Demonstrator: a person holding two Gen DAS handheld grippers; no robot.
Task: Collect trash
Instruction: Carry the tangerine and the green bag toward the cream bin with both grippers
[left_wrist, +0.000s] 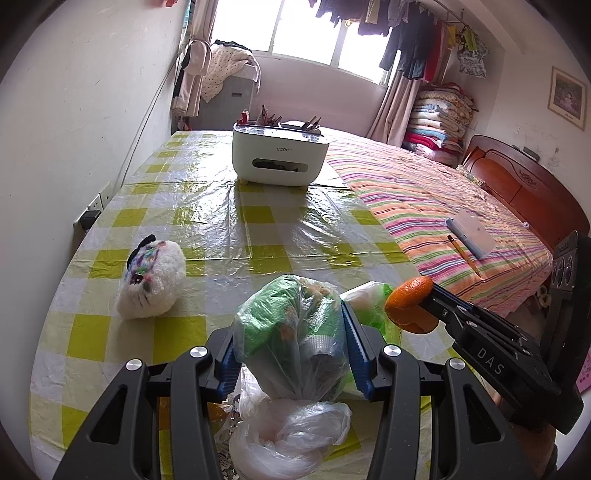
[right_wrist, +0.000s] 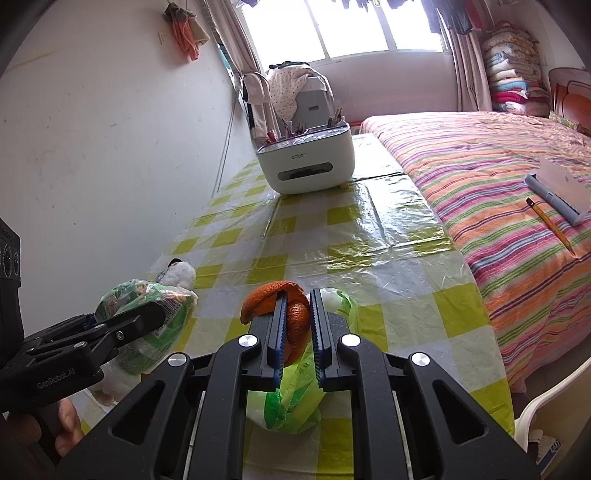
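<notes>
your table (left_wrist: 273, 225) wears a glossy, wrinkled plastic cover in yellow checks that throws back the window light. the bag (left_wrist: 291, 332) between your left fingers (left_wrist: 354, 354) is thin, crinkled clear film over green printed plastic; those fingers have ribbed blue pads on matt black plastic, with shiny metal bolts. the orange peel (right_wrist: 291, 314) looks dimpled and dull. the toy (left_wrist: 153, 280) is fluffy white plush. the box (left_wrist: 279, 155) is smooth plastic, and the bed (right_wrist: 498, 177) is covered in striped woven cloth.
</notes>
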